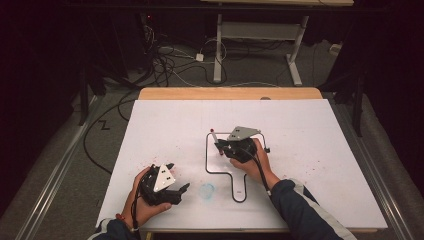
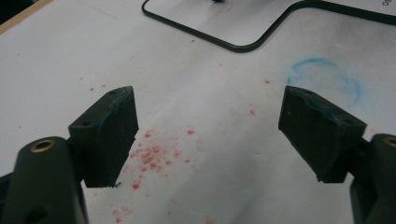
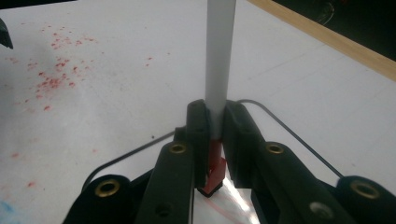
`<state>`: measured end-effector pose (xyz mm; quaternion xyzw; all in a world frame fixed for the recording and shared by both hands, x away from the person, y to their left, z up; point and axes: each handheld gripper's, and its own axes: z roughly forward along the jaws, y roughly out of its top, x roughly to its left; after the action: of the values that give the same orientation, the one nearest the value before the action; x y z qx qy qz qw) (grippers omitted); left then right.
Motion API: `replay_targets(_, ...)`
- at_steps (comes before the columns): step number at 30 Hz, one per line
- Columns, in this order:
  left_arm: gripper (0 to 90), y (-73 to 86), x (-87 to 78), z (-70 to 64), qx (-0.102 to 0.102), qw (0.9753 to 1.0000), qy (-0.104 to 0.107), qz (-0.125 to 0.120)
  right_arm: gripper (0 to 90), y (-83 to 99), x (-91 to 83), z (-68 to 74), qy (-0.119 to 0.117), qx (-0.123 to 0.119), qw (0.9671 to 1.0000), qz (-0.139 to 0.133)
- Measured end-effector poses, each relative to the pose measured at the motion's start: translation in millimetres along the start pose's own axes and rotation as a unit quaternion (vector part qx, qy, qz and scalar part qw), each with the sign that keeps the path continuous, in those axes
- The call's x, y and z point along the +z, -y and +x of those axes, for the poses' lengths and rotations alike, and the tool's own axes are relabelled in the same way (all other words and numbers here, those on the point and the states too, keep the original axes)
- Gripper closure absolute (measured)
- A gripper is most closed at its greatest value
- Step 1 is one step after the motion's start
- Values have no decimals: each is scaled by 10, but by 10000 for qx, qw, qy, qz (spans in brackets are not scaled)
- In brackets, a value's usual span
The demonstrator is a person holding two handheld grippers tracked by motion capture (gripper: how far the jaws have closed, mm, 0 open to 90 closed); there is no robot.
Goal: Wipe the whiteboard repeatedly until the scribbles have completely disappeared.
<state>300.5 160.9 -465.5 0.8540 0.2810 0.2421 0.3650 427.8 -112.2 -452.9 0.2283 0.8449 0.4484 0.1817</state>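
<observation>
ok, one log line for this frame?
right gripper: shut on marker, inside black outline | left gripper: open, idle over whiteboard | blue smudge between

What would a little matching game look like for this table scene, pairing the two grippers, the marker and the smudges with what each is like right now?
Things:
1. left gripper
2. right gripper
3. marker
4. ring smudge

Descriptions:
A. white barrel with a red end
B. blue, drawn on the white sheet
C. jaws wide apart, holding nothing, over red specks
D. jaws shut on a thin stick-like thing, inside the black outline

Pairs: 1-C, 2-D, 3-A, 4-B
</observation>
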Motion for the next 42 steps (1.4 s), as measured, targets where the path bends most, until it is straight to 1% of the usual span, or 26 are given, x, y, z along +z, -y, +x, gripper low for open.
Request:
replay_targets(1, 188, 2, -1, -3, -3, 10000, 11, 5, 822, -13, 31, 12, -72, 1, 10000, -13)
replay_targets(2, 188, 5, -1, -9, -46, 10000, 49, 20, 822, -13, 31, 12, -72, 1, 10000, -13)
replay_targets(3, 188, 6, -1, -10, -43, 10000, 63, 22, 822, -36, 90, 54, -35, -120, 9999, 42)
replay_targets(5, 188, 3, 0, -6, 23, 10000, 40, 17, 823, -42, 108, 74, -61, -118, 9999, 27)
replay_targets(6, 188, 4, 2, -5, 30, 10000, 48, 19, 823, -40, 102, 67, -53, -133, 9999, 36)
replay_targets(7, 188, 7, 4, -11, -11, 10000, 88, 39, 823, -34, 84, 46, -45, -117, 9999, 74)
replay_targets(8, 188, 10, 8, -11, -4, 9999, 102, 52, 823, -22, 65, 16, -33, -48, 10000, 70)
replay_targets(10, 188, 11, 10, -12, -9, 9999, 105, 63, 824, 23, 7, -61, 105, 59, 9999, 96)
replay_targets(15, 188, 9, 2, -21, 2, 9999, 115, 64, 825, 184, -208, -257, 347, 201, 9992, 80)
replay_targets(18, 188, 6, 14, -28, 4, 9999, 125, 89, 825, 282, -349, -363, 529, 206, 9983, 100)
replay_targets(20, 188, 2, 20, -35, 15, 9999, 135, 101, 825, 342, -438, -437, 714, 172, 9972, 137)
replay_targets(22, 188, -2, 21, -43, 22, 9998, 139, 105, 825, 409, -522, -518, 755, 365, 9964, 101)
replay_targets(24, 188, -4, 25, -45, 25, 9998, 143, 120, 825, 452, -594, -566, 898, 388, 9951, 137)
replay_targets(26, 188, -5, 26, -45, 23, 9998, 148, 119, 825, 497, -638, -613, 920, 442, 9948, 75)
replay_targets(27, 188, -5, 28, -45, 24, 9998, 151, 119, 825, 503, -651, -624, 966, 436, 9943, 95)
replay_targets(28, 188, -6, 29, -45, 34, 9998, 148, 126, 825, 507, -658, -634, 998, 379, 9942, 112)
replay_targets(31, 188, -8, 32, -45, 37, 9998, 174, 122, 826, 509, -631, -630, 993, 487, 9939, 24)
replay_targets(32, 187, -9, 37, -46, 40, 9997, 185, 125, 826, 492, -604, -602, 952, 467, 9944, -1)
replay_targets(34, 188, -13, 49, -48, 53, 9997, 196, 139, 826, 442, -527, -501, 811, 305, 9962, -36)
replay_targets(35, 188, -15, 52, -48, 59, 9997, 207, 142, 826, 442, -527, -501, 811, 305, 9962, -36)
replay_targets(36, 188, -18, 53, -51, 68, 9996, 217, 142, 825, 395, -444, -396, 662, 180, 9976, -97)
replay_targets(37, 187, -18, 53, -51, 68, 9996, 217, 142, 825, 374, -417, -357, 624, 108, 9980, -88)
replay_targets(38, 187, -17, 50, -53, 75, 9996, 220, 139, 825, 374, -417, -357, 624, 108, 9980, -88)
replay_targets(39, 188, -14, 45, -53, 68, 9996, 220, 132, 825, 360, -397, -333, 646, -21, 9979, -74)
replay_targets(41, 188, -8, 36, -46, 41, 9997, 220, 122, 825, 383, -436, -393, 753, 21, 9972, -23)
replay_targets(42, 187, -6, 31, -42, 37, 9997, 217, 119, 825, 406, -472, -446, 832, 127, 9965, -3)
